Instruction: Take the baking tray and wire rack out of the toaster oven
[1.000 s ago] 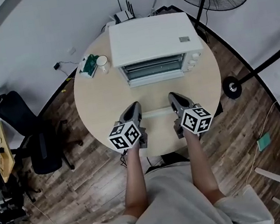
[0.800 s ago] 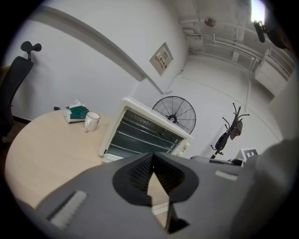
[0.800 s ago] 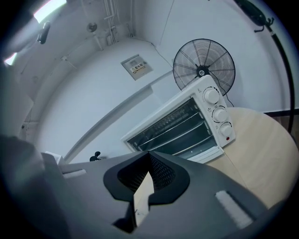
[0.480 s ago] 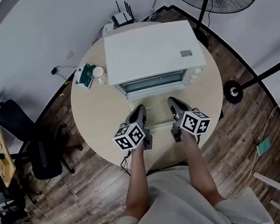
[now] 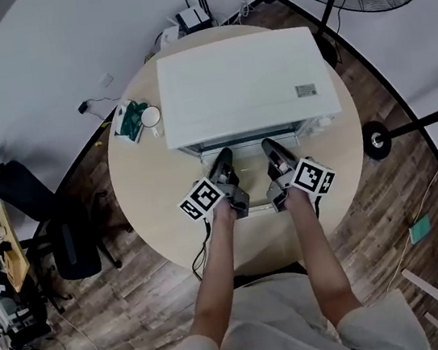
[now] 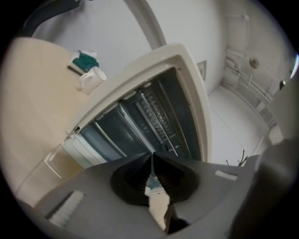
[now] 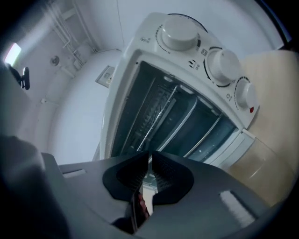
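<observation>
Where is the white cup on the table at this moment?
In the head view the white cup stands on the round table, just left of the toaster oven and beside a green and white item.

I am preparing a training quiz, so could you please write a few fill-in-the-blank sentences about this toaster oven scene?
1. The toaster oven stands on a ___ table.
2. The jaws of the left gripper and the right gripper are ___.
3. The oven's front has ___ knobs.
4. The oven's door is ___.
Missing words: round; shut; three; open.
</observation>
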`<state>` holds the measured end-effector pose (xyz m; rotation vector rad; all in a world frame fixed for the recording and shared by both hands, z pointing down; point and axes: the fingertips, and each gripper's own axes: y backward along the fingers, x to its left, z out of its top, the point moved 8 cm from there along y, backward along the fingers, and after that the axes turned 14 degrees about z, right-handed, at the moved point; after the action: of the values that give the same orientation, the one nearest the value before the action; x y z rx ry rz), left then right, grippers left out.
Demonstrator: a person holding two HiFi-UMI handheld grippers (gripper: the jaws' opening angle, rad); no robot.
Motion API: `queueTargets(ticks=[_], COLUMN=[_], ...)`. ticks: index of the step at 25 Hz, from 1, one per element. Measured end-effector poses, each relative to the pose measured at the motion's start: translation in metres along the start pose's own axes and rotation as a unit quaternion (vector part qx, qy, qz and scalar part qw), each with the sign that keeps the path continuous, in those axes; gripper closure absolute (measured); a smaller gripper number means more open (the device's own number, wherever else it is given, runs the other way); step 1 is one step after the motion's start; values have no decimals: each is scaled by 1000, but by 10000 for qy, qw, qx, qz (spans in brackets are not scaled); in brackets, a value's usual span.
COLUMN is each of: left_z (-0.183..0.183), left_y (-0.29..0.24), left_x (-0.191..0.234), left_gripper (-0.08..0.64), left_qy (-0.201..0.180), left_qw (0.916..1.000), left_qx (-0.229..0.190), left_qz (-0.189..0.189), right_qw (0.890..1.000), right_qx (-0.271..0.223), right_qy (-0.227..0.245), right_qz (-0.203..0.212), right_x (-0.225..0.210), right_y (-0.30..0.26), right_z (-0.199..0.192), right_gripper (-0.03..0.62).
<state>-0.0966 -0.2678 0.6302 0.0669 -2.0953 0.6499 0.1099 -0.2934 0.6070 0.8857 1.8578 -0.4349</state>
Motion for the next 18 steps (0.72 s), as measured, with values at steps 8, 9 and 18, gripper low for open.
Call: queueTargets(ticks=[8,9,18], left_z=[6,6,15], left_y=[-32,-35,-60], left_x=[12,11,16], left_gripper=[483,469,422], left_qy=[1139,1155,1377], left_qw=[9924,9919,9888], left_qx=[102,110,3], left_qz=[-464,-524,-582], right_qw=[9966,9956,9845], right_qx=[-492,-553,-1009], right_qy=[-656,-736,-1433], right_qz=[-121,-147,-80], right_x=[-30,-34,-58], right_y=[-18,-18,-34], right_z=[5,5,5], right_gripper=[497,480,465])
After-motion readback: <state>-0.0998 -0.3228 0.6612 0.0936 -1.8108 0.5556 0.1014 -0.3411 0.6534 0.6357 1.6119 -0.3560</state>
